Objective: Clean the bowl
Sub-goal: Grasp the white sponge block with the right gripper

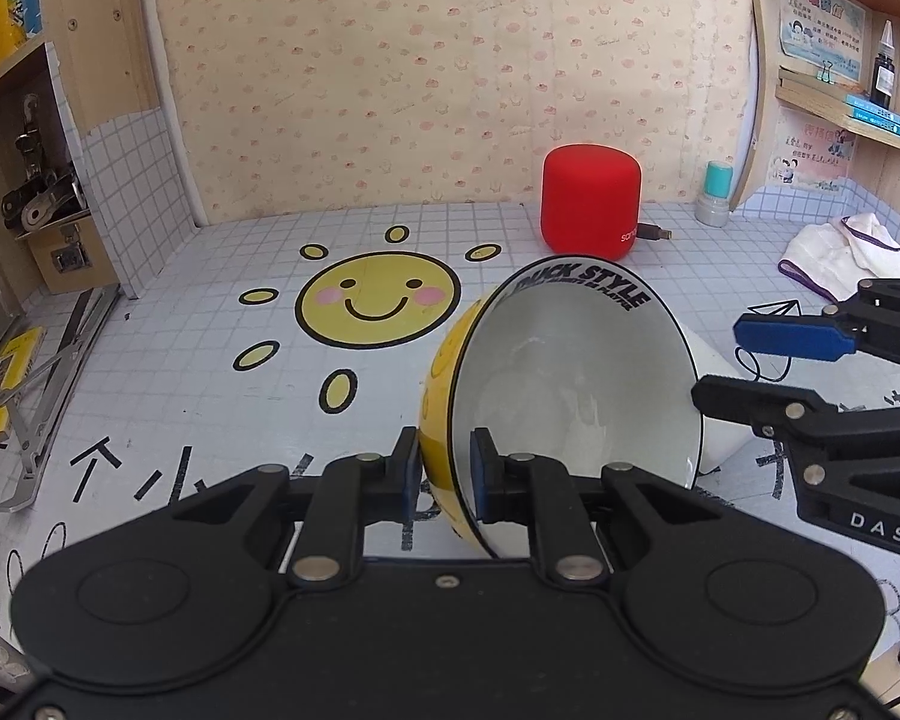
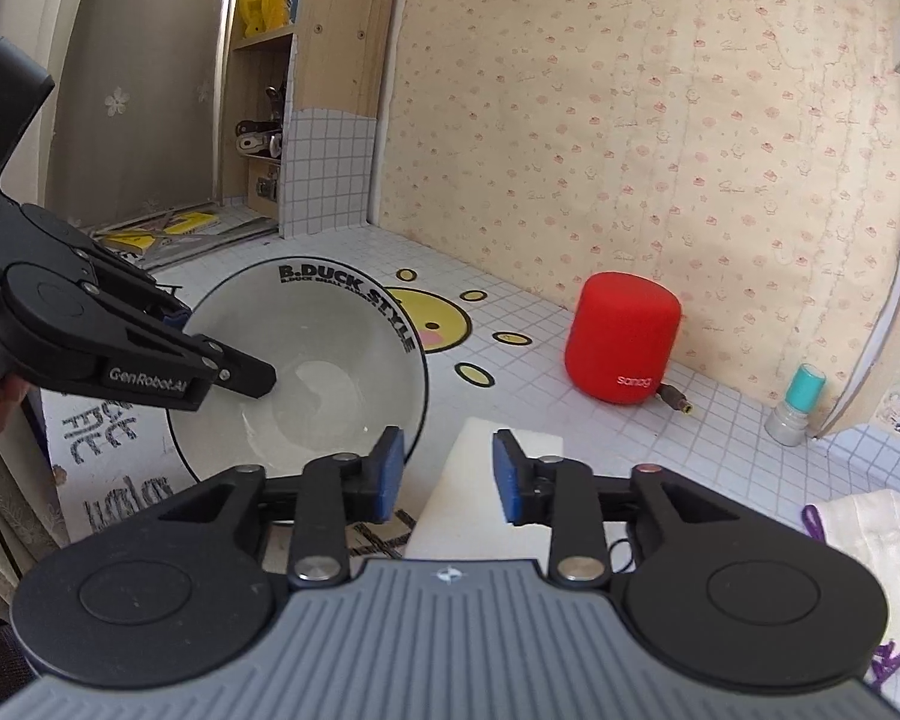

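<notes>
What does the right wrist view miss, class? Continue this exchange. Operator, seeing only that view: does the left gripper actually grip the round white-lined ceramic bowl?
Observer: Yes, the left gripper is shut on the rim of the bowl, one pad inside, one outside.
Operator: What colour is its outside?
Observer: Yellow.
Operator: Anything on the right-hand shelf?
Observer: A dark dropper bottle standing on blue books.

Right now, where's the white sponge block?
The white sponge block lies on the table between the open right gripper's pads, untouched, just right of the tilted bowl held by the left gripper.
</notes>
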`<state>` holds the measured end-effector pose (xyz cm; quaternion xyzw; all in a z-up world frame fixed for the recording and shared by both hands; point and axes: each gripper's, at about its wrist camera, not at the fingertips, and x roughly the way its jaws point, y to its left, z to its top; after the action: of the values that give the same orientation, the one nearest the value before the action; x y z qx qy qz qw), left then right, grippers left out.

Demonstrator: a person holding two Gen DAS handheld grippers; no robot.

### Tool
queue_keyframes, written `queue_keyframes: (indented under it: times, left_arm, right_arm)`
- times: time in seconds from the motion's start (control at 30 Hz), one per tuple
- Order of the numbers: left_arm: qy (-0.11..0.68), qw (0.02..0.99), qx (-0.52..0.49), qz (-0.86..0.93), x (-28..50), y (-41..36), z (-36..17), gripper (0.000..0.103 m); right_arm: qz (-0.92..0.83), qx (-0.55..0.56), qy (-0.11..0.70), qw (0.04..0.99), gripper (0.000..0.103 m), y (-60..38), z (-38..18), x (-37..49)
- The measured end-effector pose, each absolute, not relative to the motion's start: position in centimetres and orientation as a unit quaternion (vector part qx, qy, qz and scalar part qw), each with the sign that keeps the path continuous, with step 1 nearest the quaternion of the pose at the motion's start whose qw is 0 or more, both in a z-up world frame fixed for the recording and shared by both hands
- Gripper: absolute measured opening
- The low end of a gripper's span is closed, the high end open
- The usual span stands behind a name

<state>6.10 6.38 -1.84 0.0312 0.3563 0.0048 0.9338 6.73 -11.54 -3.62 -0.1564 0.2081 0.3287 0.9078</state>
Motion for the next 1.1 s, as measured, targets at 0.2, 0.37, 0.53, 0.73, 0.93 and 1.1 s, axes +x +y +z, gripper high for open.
queue_keyframes:
  times: [0.2, 0.37, 0.53, 0.73, 0.93, 1.1]
  left_arm:
    - [0.359, 0.933, 0.023, 0.008, 6.0, 6.7, -2.1, 0.018]
    - [0.358, 0.934, 0.021, 0.006, 5.7, 7.1, -2.2, 0.018]
    - [0.357, 0.934, 0.020, 0.004, 5.7, 7.1, -2.2, 0.018]
    - [0.358, 0.934, 0.020, 0.004, 5.7, 7.1, -2.2, 0.018]
    - [0.360, 0.933, 0.024, 0.006, 5.9, 6.9, -2.3, 0.018]
    - [0.358, 0.933, 0.027, 0.008, 6.0, 6.7, -2.3, 0.018]
  right_arm:
    - [0.295, -0.156, 0.215, 0.918, 0.073, -12.8, -4.0, 6.7]
    - [0.300, -0.140, 0.242, 0.912, 0.078, -12.9, -5.1, 7.1]
    - [0.300, -0.119, 0.263, 0.909, 0.078, -12.0, -5.9, 7.7]
    - [0.283, -0.100, 0.293, 0.908, 0.077, -11.0, -6.8, 9.2]
    - [0.287, -0.057, 0.303, 0.907, 0.060, -11.6, -7.0, 9.8]
    - [0.278, -0.062, 0.303, 0.909, 0.058, -11.6, -6.8, 9.7]
